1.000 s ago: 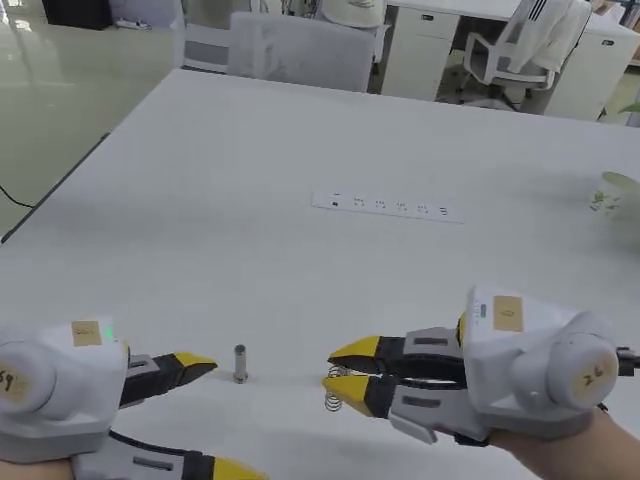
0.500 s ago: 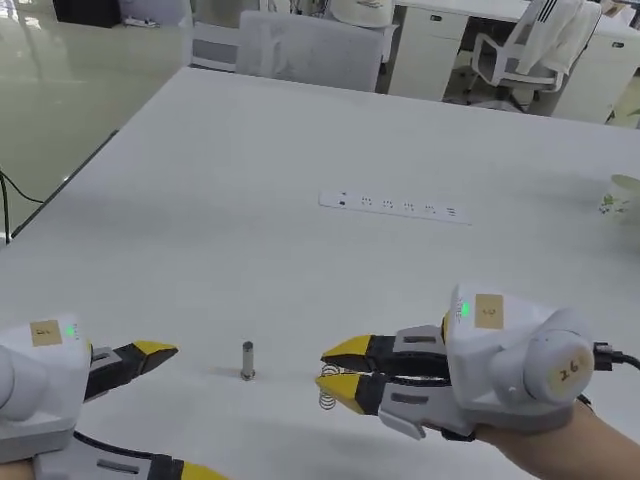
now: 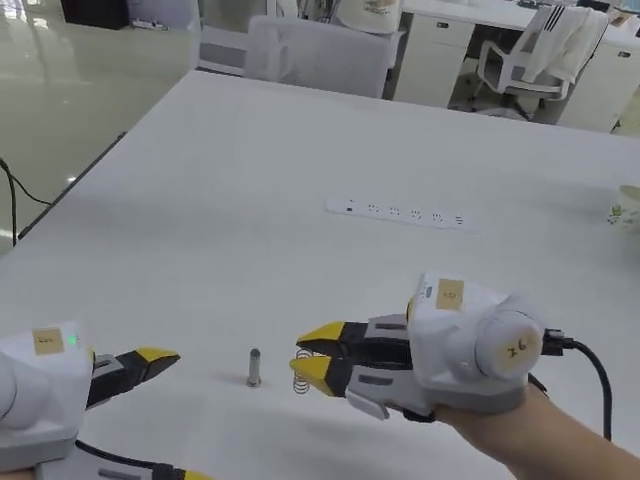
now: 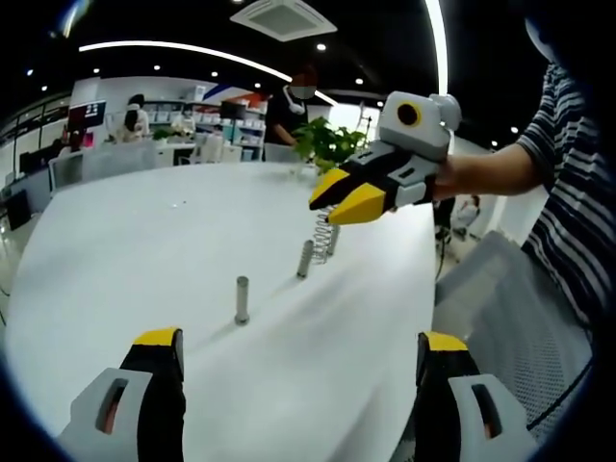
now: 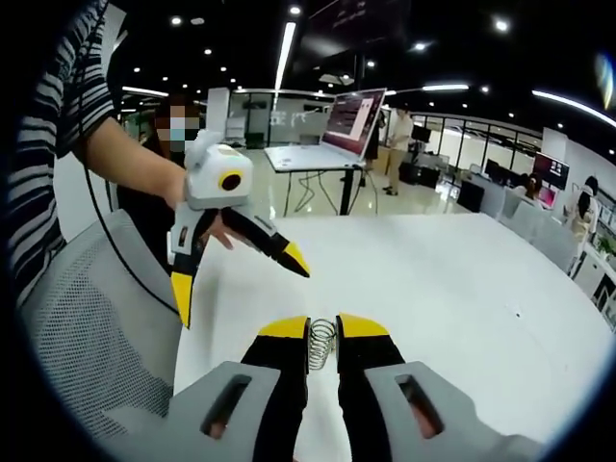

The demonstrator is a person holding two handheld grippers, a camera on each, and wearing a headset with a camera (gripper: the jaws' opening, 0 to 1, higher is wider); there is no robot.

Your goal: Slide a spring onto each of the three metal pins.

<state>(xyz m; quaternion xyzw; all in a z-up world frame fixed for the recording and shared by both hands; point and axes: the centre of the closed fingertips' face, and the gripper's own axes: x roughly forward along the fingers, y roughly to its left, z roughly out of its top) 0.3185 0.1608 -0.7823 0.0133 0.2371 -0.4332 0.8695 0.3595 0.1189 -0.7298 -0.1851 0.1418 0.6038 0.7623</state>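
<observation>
One spring (image 5: 322,342) is pinched in the narrow fingers of the right gripper (image 3: 302,357), just right of an upright pin (image 3: 254,367) on the bench (image 3: 300,150); the left gripper (image 4: 300,339), near left, gapes wide

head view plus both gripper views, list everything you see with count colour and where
table: one, white, under everything
power strip: one, white, flat on the table beyond the grippers
office chairs: two, one grey and one white, past the table's far edge
metal pins: two in the left gripper view, grey, upright on the table, one nearer the left gripper and one beside the spring
spring: one, silver, clamped between the right gripper's jaws
cable: one, black, trailing from the right gripper
left gripper: one, black with yellow tips, jaws open, facing the pins
right gripper: one, black with yellow tips, shut on the spring
</observation>
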